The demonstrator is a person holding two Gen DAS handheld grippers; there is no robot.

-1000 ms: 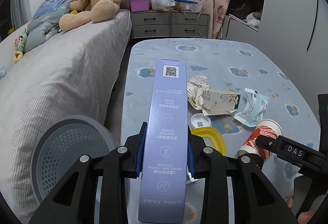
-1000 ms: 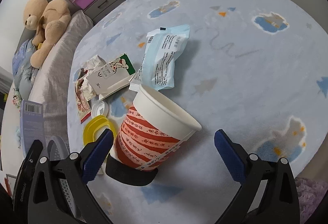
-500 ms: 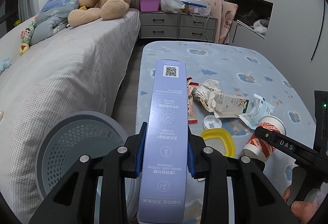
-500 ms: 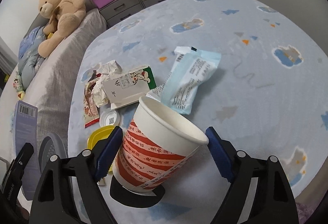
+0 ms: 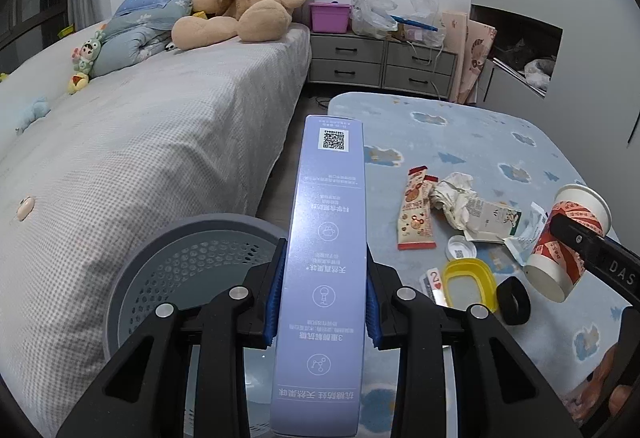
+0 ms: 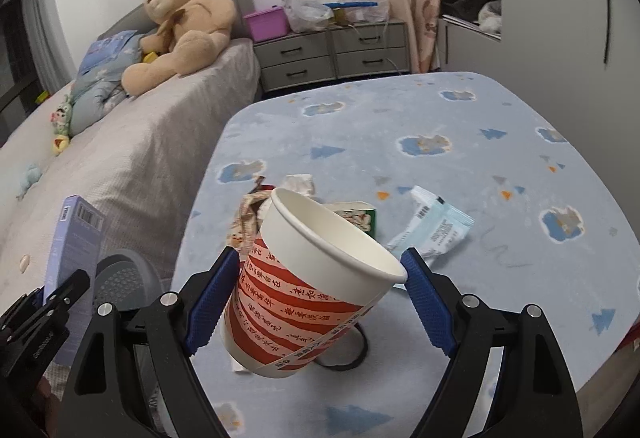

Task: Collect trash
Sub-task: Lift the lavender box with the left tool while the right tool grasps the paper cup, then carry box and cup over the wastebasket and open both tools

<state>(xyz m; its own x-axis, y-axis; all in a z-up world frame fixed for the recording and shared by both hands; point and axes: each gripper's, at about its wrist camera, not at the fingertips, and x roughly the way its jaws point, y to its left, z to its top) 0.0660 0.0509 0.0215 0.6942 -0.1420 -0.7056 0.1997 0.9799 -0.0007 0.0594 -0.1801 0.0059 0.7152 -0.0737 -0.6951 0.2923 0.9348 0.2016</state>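
Now carrying two pieces at once, both lifted clear of the rug (image 5: pixel 460 141). Left gripper (image 5: pixel 325 294) clamping the long lilac box (image 5: pixel 328 238) by its sides, pads pressed flat against it, box pointing forward with its near part over the grey bin (image 5: pixel 188 262). Right gripper (image 6: pixel 320 290) closing onto the paper cup (image 6: pixel 316 286): a second ago wide open around a cup resting on the rug, now pinching it at the rim and wall, cup tilted and hanging above the black ring (image 6: pixel 348 356).

Meaning two items nearly collected; likely bringing both over the bin and releasing next.

Remaining on the rug, near each other: snack wrappers (image 5: pixel 416 213), crumpled paper (image 5: pixel 454 189), carton (image 5: pixel 496 217), pale packet (image 6: pixel 432 234), white cap (image 5: pixel 460 248), yellow lid (image 5: pixel 470 284), playing card (image 5: pixel 432 280).
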